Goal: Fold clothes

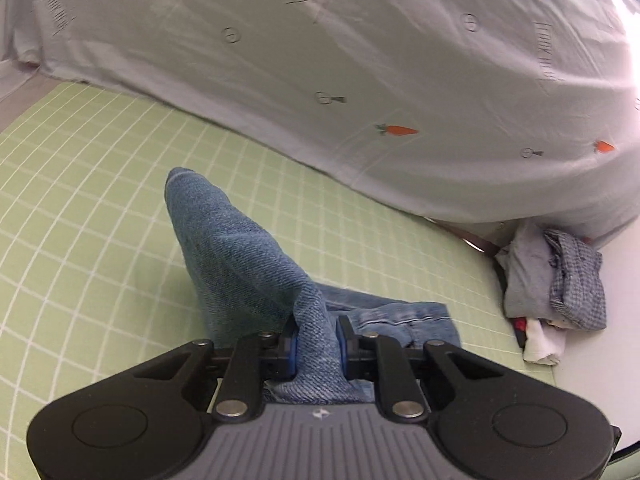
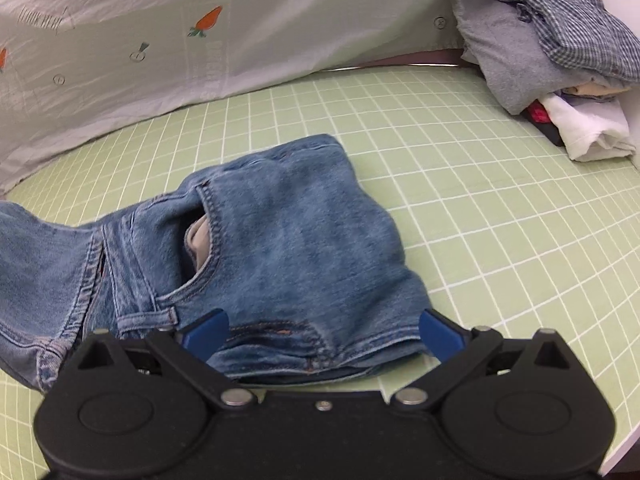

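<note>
Blue jeans [image 2: 288,232] lie on a green grid mat [image 2: 500,208], waistband and front pocket toward the right wrist camera. My right gripper [image 2: 322,330] stands open, its blue fingers [image 2: 206,330] spread wide on either side of the waistband without pinching it. In the left wrist view my left gripper [image 1: 316,330] is shut on a fold of the jeans [image 1: 232,248]. That fold is lifted off the mat [image 1: 80,200] and rises into a peak in front of the fingers. The rest of the denim trails down to the right.
A pale sheet printed with carrots [image 1: 360,60] hangs behind the mat as a backdrop [image 2: 160,40]. A pile of other clothes [image 2: 540,48], grey, blue check and white, sits at the mat's far right corner [image 1: 552,280]. A white surface borders the mat on the right.
</note>
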